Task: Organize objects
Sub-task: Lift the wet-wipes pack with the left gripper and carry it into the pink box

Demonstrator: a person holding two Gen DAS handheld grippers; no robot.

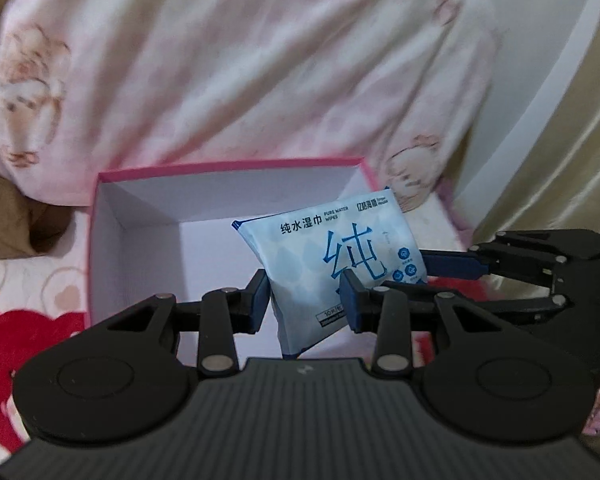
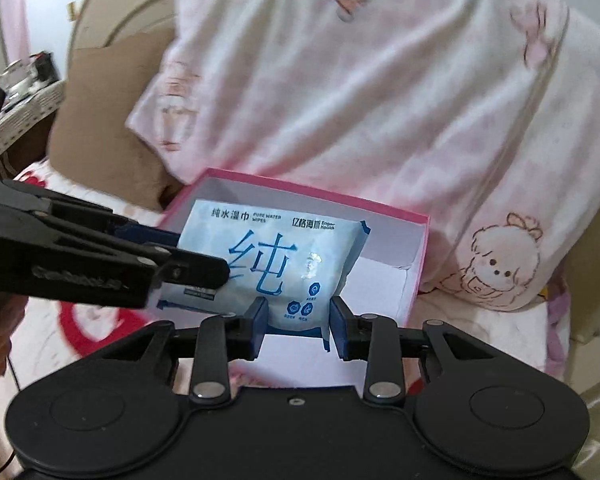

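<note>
A light blue pack of wet wipes point(image 1: 332, 264) with blue Chinese lettering hangs tilted over an open pink box point(image 1: 228, 170) with a white inside. My left gripper point(image 1: 306, 300) is shut on the pack's lower left part. My right gripper point(image 2: 298, 320) is shut on the pack's point(image 2: 276, 264) lower right edge. Each gripper shows in the other's view: the right one point(image 1: 456, 266) from the right, the left one point(image 2: 204, 270) from the left. The box's far rim point(image 2: 320, 196) sits against the bedding.
A pink-and-white blanket point(image 2: 380, 100) with cartoon prints is heaped behind the box. A brown cushion point(image 2: 112, 120) lies at the left. The box rests on a bed sheet point(image 1: 28, 312) with red heart prints. A small table with clutter point(image 2: 24, 88) stands far left.
</note>
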